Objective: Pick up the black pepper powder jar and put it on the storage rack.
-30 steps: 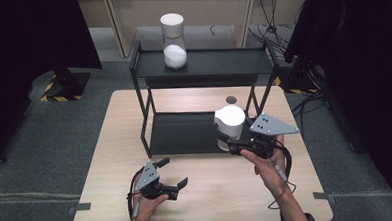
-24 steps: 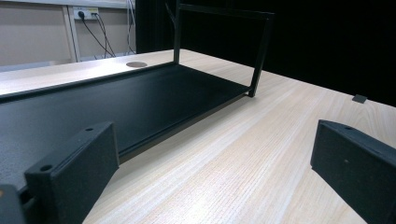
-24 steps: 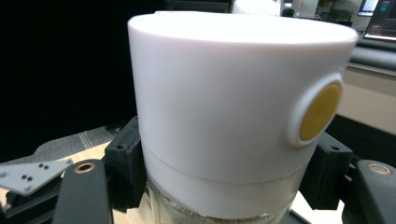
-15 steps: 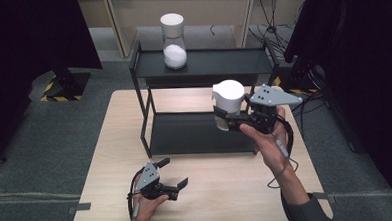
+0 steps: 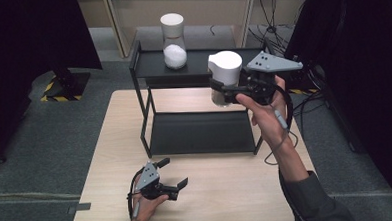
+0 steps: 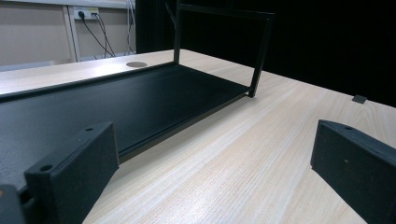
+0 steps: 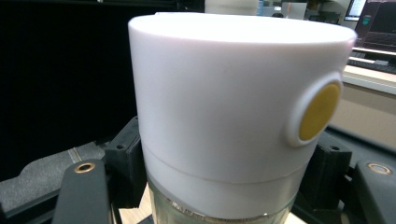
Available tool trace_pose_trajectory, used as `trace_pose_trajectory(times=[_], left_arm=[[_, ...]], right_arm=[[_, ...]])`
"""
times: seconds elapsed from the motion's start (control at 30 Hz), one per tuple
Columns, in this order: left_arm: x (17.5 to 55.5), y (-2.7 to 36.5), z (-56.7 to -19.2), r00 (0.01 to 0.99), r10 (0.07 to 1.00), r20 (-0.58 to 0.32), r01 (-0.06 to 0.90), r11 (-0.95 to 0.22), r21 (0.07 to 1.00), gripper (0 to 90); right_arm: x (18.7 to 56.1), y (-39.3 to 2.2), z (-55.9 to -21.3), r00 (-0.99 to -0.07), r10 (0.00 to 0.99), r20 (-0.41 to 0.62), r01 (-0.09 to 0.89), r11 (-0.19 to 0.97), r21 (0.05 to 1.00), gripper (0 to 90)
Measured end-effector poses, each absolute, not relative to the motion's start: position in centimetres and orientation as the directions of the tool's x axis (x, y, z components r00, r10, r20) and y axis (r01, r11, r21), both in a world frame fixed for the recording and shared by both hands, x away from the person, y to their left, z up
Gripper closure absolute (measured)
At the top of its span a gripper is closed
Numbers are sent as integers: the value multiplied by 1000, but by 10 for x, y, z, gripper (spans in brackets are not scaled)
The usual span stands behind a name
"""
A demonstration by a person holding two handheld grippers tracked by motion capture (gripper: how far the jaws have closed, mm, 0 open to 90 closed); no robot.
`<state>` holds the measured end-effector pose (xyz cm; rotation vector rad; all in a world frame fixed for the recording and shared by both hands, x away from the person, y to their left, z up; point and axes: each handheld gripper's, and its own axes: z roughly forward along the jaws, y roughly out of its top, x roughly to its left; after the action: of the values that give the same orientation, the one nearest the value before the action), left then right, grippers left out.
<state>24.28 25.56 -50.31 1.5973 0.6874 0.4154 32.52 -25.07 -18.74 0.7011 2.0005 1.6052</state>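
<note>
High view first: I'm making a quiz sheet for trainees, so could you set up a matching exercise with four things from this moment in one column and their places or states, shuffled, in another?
Things:
1. right gripper
2. left gripper
3. jar with white powder
4. black rack

Places or states:
A. stands on the rack's top shelf
B. stands on the wooden table, lower shelf bare
C. jaws apart, nothing between them, low over the table's near edge
D. shut on the white-lidded jar, held up in the air

Pairs: 1-D, 2-C, 3-A, 4-B
</note>
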Motion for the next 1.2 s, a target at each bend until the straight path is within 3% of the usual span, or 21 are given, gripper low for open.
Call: trace_pose_trajectory(times=[0.47, 1.2], left_arm=[[243, 255, -503, 756, 643, -124, 191, -37, 981, 3], [242, 255, -503, 757, 642, -120, 186, -36, 982, 3]], right_arm=[[352, -229, -160, -714, 698, -44, 112, 177, 978, 308], [399, -198, -162, -593, 805, -29, 137, 136, 981, 308]])
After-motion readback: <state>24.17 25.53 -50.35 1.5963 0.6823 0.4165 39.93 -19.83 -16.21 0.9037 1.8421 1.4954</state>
